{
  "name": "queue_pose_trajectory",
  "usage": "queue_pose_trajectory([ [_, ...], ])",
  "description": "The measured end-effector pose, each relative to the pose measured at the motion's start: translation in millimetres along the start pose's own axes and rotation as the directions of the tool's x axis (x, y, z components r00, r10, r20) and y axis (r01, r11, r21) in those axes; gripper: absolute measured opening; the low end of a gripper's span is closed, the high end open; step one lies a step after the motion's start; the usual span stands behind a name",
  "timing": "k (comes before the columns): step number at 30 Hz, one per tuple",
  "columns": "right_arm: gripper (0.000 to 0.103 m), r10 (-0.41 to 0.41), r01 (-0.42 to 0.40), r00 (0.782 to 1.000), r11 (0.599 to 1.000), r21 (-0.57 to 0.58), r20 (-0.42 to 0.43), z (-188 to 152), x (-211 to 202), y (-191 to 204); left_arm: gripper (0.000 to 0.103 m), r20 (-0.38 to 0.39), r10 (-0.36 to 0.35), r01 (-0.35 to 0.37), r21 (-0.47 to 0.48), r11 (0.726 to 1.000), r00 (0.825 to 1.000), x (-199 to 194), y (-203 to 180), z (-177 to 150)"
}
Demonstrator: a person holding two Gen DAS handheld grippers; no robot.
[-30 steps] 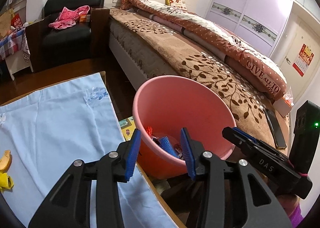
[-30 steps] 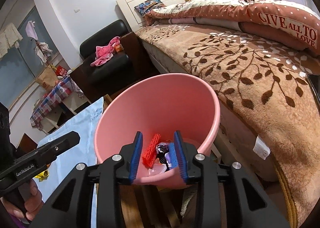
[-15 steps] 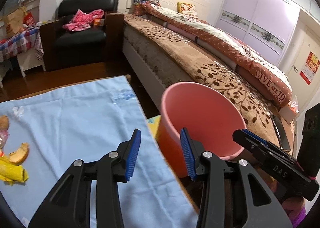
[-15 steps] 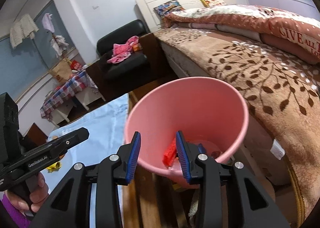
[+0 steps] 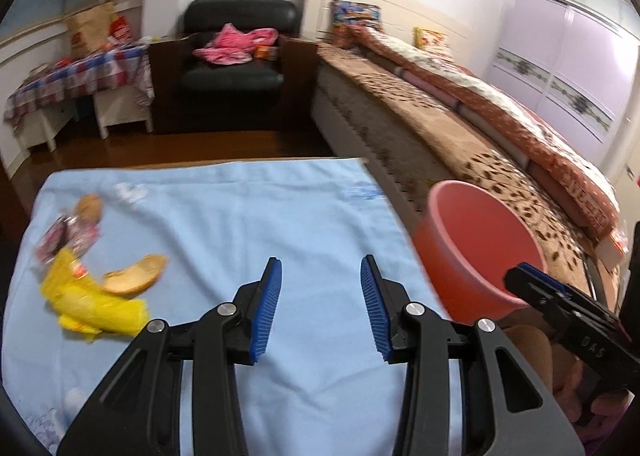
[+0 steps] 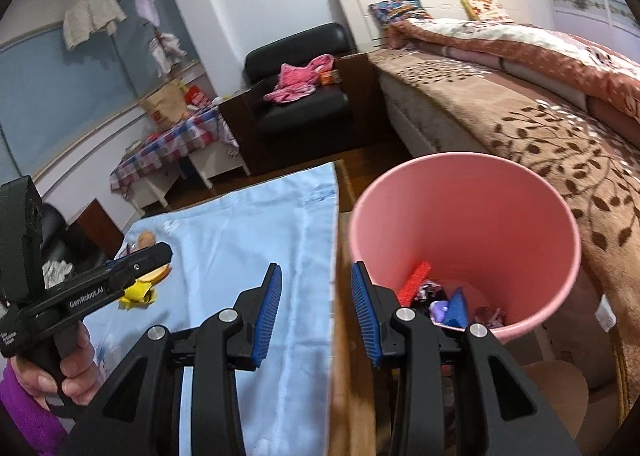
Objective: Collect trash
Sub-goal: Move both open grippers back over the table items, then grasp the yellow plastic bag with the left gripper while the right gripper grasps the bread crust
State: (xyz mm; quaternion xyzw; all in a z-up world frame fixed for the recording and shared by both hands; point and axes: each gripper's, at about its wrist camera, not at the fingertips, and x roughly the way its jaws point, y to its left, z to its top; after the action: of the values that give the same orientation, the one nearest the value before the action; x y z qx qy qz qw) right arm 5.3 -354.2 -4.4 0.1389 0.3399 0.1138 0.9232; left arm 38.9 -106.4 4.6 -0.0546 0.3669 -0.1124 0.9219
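A pink bin (image 6: 472,224) stands beside the table's right edge; it holds several bits of trash, among them a red piece (image 6: 416,282) and a blue piece (image 6: 456,306). The bin also shows in the left wrist view (image 5: 476,248). On the light blue cloth (image 5: 224,216) lie a yellow wrapper (image 5: 92,300), a bread crust (image 5: 136,278), a clear wrapper (image 5: 66,234) and a round brown piece (image 5: 90,206). My left gripper (image 5: 320,310) is open and empty over the cloth. My right gripper (image 6: 316,312) is open and empty at the table edge, left of the bin.
A bed (image 5: 460,128) with a brown leaf-print cover runs behind the bin. A black armchair (image 5: 236,64) with pink clothes and a small table with a checked cloth (image 5: 80,76) stand at the back. The floor is dark wood.
Both grippers have swung left, away from the bin and toward the cloth. The trash on the cloth's left side has come into the left wrist view. Both stay open and empty.
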Motion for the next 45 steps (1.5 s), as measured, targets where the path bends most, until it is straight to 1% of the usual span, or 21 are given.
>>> queue_pose_trajectory([
  [4, 0.036, 0.019, -0.019, 1.000, 1.000, -0.023, -0.022, -3, 8, 13, 0.041, 0.007, 0.070, -0.070, -0.056, 0.996, 0.997, -9, 36, -6],
  [8, 0.036, 0.034, -0.036, 0.998, 0.998, -0.046, -0.046, -6, 16, 25, 0.041, 0.012, 0.136, -0.134, -0.106, 0.985, 0.991, -21, 74, -13],
  [11, 0.036, 0.041, -0.045, 0.997, 0.997, -0.068, -0.062, -9, 21, 34, 0.041, 0.011, 0.174, -0.171, -0.119, 0.978, 0.985, -28, 99, -18],
  [14, 0.036, 0.046, -0.053, 0.996, 0.995, -0.079, -0.079, -11, 27, 40, 0.041, 0.002, 0.187, -0.186, -0.100, 0.978, 0.982, -33, 119, -17],
  [17, 0.036, 0.045, -0.054, 0.995, 0.994, -0.092, -0.090, -12, 31, 45, 0.041, -0.006, 0.162, -0.162, -0.056, 0.985, 0.987, -35, 132, -15],
  [21, 0.036, 0.037, -0.047, 0.995, 0.993, -0.104, -0.093, -10, 33, 49, 0.041, -0.028, 0.133, -0.132, 0.015, 0.991, 0.991, -27, 146, -8],
  [23, 0.036, 0.032, -0.042, 0.995, 0.994, -0.103, -0.096, -9, 34, 49, 0.041, -0.040, 0.127, -0.125, 0.048, 0.991, 0.991, -19, 151, -6],
  [25, 0.036, 0.031, -0.042, 0.994, 0.994, -0.102, -0.102, -10, 36, 52, 0.042, -0.051, 0.145, -0.142, 0.064, 0.988, 0.988, -11, 157, -5],
  [27, 0.036, 0.030, -0.042, 0.994, 0.993, -0.109, -0.107, -10, 38, 54, 0.042, -0.065, 0.154, -0.150, 0.056, 0.987, 0.986, -3, 165, -4],
  [29, 0.036, 0.029, -0.042, 0.993, 0.992, -0.122, -0.111, -10, 40, 59, 0.042, -0.094, 0.132, -0.130, 0.030, 0.991, 0.987, 2, 171, -8],
  [31, 0.036, 0.029, -0.044, 0.993, 0.990, -0.131, -0.116, -11, 43, 62, 0.042, -0.118, 0.098, -0.097, 0.012, 0.995, 0.988, 2, 173, -14],
  [32, 0.036, 0.030, -0.046, 0.992, 0.990, -0.133, -0.120, -11, 45, 63, 0.042, -0.136, 0.060, -0.061, -0.002, 0.998, 0.989, 1, 172, -20],
  [34, 0.036, 0.033, -0.051, 0.991, 0.989, -0.136, -0.130, -11, 49, 65, 0.042, -0.157, 0.013, -0.014, -0.010, 1.000, 0.987, -1, 168, -29],
  [39, 0.036, 0.042, -0.065, 0.987, 0.987, -0.150, -0.153, -14, 58, 73, 0.042, -0.201, -0.052, 0.055, 0.010, 0.998, 0.978, -3, 149, -51],
  [42, 0.036, 0.043, -0.070, 0.986, 0.984, -0.164, -0.161, -17, 60, 77, 0.042, -0.201, -0.072, 0.077, 0.014, 0.997, 0.977, -2, 140, -57],
  [45, 0.036, 0.041, -0.070, 0.985, 0.983, -0.169, -0.167, -19, 62, 78, 0.042, -0.202, -0.061, 0.066, 0.018, 0.998, 0.978, 2, 135, -58],
])
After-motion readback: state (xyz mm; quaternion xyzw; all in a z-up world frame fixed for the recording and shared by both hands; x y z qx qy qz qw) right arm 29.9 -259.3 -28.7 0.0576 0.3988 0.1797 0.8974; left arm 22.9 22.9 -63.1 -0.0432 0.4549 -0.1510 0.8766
